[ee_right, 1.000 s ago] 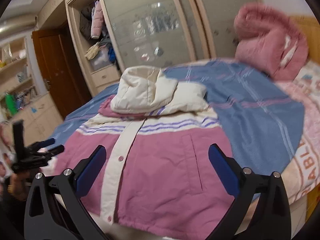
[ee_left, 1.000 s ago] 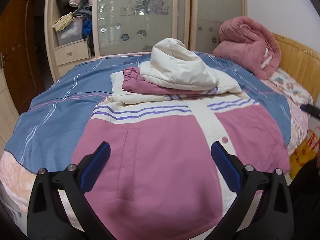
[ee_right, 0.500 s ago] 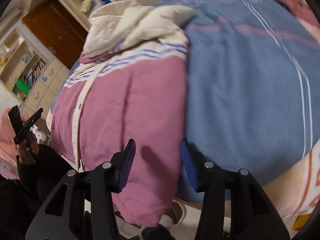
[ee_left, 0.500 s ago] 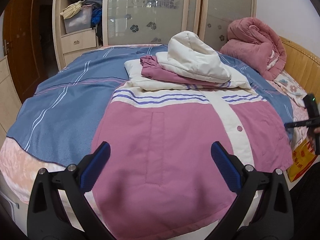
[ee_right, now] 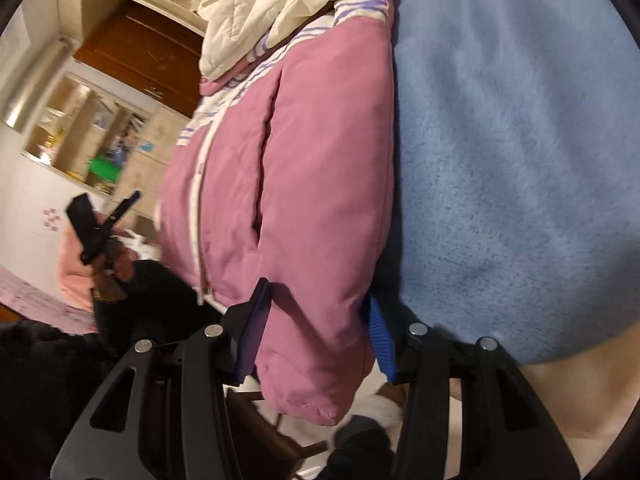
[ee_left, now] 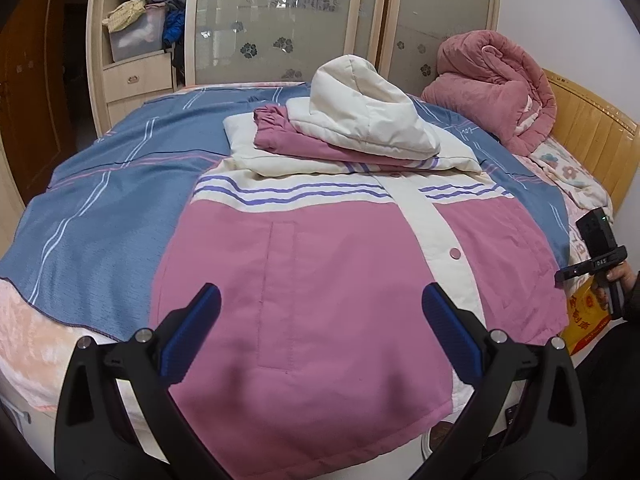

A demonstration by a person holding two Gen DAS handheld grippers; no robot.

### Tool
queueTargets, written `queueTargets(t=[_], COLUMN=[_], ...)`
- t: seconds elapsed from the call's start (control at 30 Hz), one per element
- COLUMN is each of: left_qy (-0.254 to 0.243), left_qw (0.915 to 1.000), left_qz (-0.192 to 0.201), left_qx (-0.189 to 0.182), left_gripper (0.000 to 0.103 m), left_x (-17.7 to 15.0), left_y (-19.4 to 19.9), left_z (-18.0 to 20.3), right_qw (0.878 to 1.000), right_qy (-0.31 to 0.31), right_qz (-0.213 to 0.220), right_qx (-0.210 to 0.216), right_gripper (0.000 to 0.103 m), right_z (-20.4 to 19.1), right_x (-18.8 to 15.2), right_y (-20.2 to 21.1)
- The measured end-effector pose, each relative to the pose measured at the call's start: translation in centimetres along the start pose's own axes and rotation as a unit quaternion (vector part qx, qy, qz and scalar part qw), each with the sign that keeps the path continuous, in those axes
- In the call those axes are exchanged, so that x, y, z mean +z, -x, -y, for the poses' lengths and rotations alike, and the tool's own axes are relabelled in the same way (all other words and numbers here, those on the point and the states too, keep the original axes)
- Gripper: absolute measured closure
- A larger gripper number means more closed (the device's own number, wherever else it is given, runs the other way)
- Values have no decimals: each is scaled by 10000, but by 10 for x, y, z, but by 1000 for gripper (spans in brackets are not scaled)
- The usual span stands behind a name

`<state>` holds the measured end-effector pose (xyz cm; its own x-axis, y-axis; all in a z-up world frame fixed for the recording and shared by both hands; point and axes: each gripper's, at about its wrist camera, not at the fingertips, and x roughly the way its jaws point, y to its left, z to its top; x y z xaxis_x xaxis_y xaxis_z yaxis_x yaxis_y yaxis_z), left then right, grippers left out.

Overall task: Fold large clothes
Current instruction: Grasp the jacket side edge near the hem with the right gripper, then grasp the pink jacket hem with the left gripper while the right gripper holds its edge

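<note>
A large pink and cream padded jacket point(ee_left: 320, 280) lies front up on the bed, its sleeves and cream hood point(ee_left: 360, 120) folded over its top. My left gripper point(ee_left: 320, 332) is open, hovering above the jacket's lower hem, holding nothing. In the right wrist view my right gripper point(ee_right: 316, 320) has its blue pads point(ee_right: 256, 324) on both sides of the jacket's point(ee_right: 304, 200) bottom corner at the bed's edge; the fabric fills the gap between them. The right gripper also shows in the left wrist view point(ee_left: 596, 260) at the far right.
The blue striped blanket point(ee_left: 100, 208) covers the bed. A rolled pink quilt point(ee_left: 492, 84) sits by the wooden headboard point(ee_left: 592, 132). A wardrobe with frosted doors point(ee_left: 280, 20) stands behind. A yellow bag point(ee_left: 584, 316) stands beside the bed at the right.
My right gripper has dropped to the jacket's bottom corner, tilted, and closed its jaws around the fabric. My left gripper has drawn back slightly and stays open.
</note>
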<state>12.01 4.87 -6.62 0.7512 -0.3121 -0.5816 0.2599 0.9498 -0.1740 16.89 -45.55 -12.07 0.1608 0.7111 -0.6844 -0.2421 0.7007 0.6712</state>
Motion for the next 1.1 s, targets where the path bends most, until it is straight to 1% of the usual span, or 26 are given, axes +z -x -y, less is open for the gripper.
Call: queueTargets(t=[0.03,0.1,0.13,0.17,0.2,0.23,0.3,0.4,0.43,0.5,0.6,0.67,0.77,0.8,0.83,0.87,0.93,0.97,1.03,1.1], left_qy=[1,30,69,104,170,198,226,213,189,188,651,1065,1677,1947,2139,2204,2100,2033,1860,1732], left_qw=[10000,10000,10000,9999,9997,9996,9994,9991,9990,9985,9954,9902,9740,9636,9531,9460,9399,9381,9364,9364], left_qz=[2,-2,-19,-30,-50,-64,-109,-157,-172,-273,-549,-747,-1217,-1416,-1581,-1719,-1996,-2099,-2373,-2518], left_qx=[-14,-43,-65,-87,-140,-171,-217,-329,-368,-441,-443,-511,-919,-1163,-1448,-1639,-1806,-1856,-1796,-1727], left_gripper=[2,2,2,2,2,2,2,2,2,2,2,4,16,23,23,24,24,24,24,25], left_x=[0,0,0,0,0,-1,0,0,1,0,-8,-14,-26,-31,-35,-37,-41,-42,-46,-49], left_y=[0,1,1,1,1,1,1,5,7,11,10,8,-4,-12,-19,-25,-36,-40,-51,-58], left_z=[0,-1,-3,-5,-8,-11,-15,-26,-31,-47,-89,-116,-156,-167,-174,-176,-172,-169,-162,-158], right_qw=[9999,9996,9990,9986,9981,9979,9974,9958,9947,9936,9927,9936,9951,9950,9949,9949,9952,9953,9956,9959], right_qy=[-24,-59,-68,2,81,194,315,576,725,814,882,807,762,774,772,763,735,721,694,665], right_qz=[-27,-32,-98,-156,-256,-307,-255,72,234,383,491,455,365,357,356,352,354,359,356,355], right_qx=[110,282,422,514,550,543,598,711,693,685,663,639,522,527,542,551,533,531,514,506], right_gripper=[59,70,73,80,86,87,94,96,96,96,96,96,96,96,96,96,96,96,95,95], right_z=[3,6,6,2,-4,-11,-22,-43,-53,-63,-71,-67,-63,-64,-64,-64,-63,-61,-59,-56], right_x=[0,-2,-3,-5,-6,-7,-5,-5,-4,-2,0,1,2,3,4,5,5,4,2,0], right_y=[-1,0,-2,-4,-8,-8,-9,6,11,17,21,19,14,13,12,12,13,15,16,18])
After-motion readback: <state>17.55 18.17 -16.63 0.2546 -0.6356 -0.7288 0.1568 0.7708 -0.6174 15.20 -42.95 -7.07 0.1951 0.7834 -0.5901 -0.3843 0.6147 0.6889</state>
